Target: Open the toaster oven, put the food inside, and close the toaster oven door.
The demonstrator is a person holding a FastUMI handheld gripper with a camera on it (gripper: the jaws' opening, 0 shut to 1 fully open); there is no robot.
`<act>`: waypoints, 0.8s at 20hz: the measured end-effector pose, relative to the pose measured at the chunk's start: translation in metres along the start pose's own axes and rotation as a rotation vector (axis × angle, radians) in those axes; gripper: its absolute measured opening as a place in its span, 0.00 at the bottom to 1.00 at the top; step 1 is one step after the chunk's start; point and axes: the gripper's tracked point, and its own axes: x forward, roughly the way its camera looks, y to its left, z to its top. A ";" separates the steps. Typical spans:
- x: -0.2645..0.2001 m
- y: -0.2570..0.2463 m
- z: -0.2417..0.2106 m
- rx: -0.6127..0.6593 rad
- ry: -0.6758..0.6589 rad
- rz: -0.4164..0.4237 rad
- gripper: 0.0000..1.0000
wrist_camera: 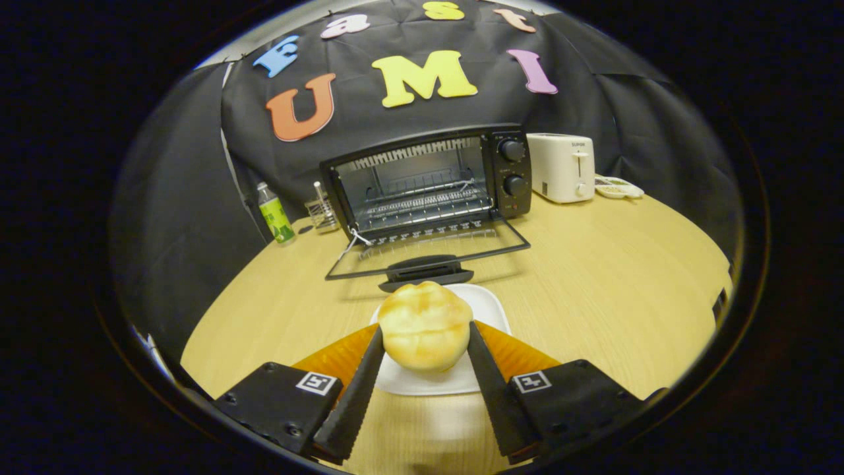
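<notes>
We hold the bun (424,326) in our tongs (424,336) over the plate (489,305); we lift it level toward the open oven (427,181) rack.

The white toaster (562,166) bears a small brand mark, too blurred to read.

Golden bread roll (424,324) pinched over a white plate (491,310), black toaster oven (428,181) beyond (door down, rack bare)
</notes>
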 end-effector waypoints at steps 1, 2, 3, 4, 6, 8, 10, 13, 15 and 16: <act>-0.004 0.005 0.009 0.021 -0.019 0.020 0.82; -0.007 0.012 0.019 0.050 -0.041 0.048 0.82; -0.010 0.018 0.029 0.085 -0.066 0.074 0.82; -0.013 0.024 0.042 0.115 -0.099 0.099 0.82; -0.013 0.031 0.063 0.129 -0.144 0.128 0.82; -0.009 0.035 0.084 0.145 -0.204 0.147 0.82; 0.004 0.036 0.092 0.163 -0.199 0.175 0.82; 0.027 0.038 0.109 0.270 -0.216 0.250 0.82; 0.048 0.027 0.116 0.356 -0.223 0.260 0.82; 0.057 0.022 0.123 0.405 -0.238 0.273 0.82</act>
